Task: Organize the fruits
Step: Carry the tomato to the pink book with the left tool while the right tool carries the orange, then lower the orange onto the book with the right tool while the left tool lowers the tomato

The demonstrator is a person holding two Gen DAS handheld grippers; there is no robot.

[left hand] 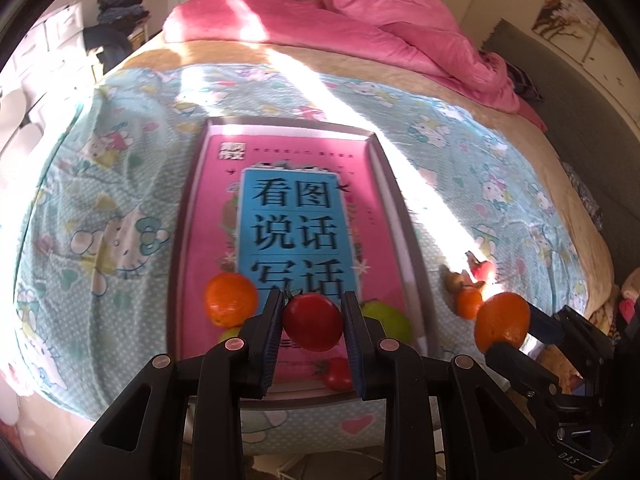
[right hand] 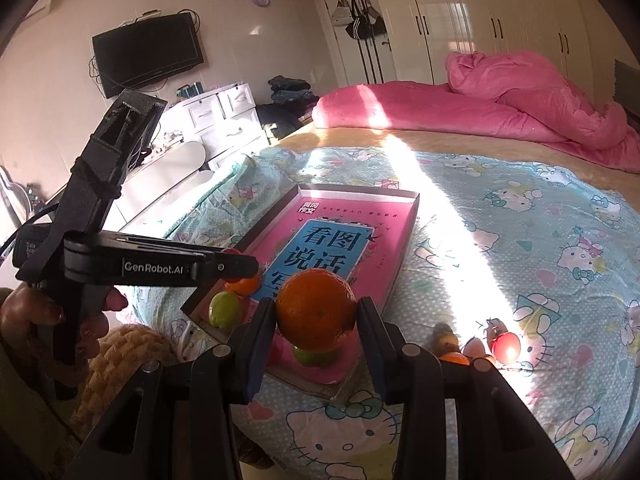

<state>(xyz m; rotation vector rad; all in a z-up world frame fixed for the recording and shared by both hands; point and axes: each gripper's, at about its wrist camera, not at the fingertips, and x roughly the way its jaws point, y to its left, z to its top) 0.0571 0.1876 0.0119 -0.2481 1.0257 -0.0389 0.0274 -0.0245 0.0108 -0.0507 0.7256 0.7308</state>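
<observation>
- The left claw [left hand: 313,322] pinches a red tomato [left hand: 313,322] between its two blue pads, above the near end of the tray [left hand: 404,216].
- The right claw [right hand: 317,312] pinches an orange [right hand: 317,312], held up above the near corner of the tray.
- The tray is a flat box with a low rim, lying on the bed [right hand: 520,240]. A pink book [left hand: 288,208] fills most of its floor.
- At the near end of the tray sit a second orange [left hand: 230,299], a green fruit [left hand: 390,320] and a small tomato [left hand: 339,374]. The far end has only the book on it, so there is lots of room there.
- A few more fruits [left hand: 468,292] lie in a little pile on the bedsheet, just to the right of the tray. Bright sun falls on them, so it is hard to tell what each one is.
- The sheet around the tray is wide and flat. A pink quilt [right hand: 520,96] is heaped at the far end of the bed, well apart from the tray.
- The left claw's arms hide the near rim of the tray and part of another green fruit [left hand: 230,335].
- In the right view, the held orange covers part of the book and most of a green fruit under it.
- A hand [right hand: 48,312] holds the left claw's handle at the left edge, partly cut off.
</observation>
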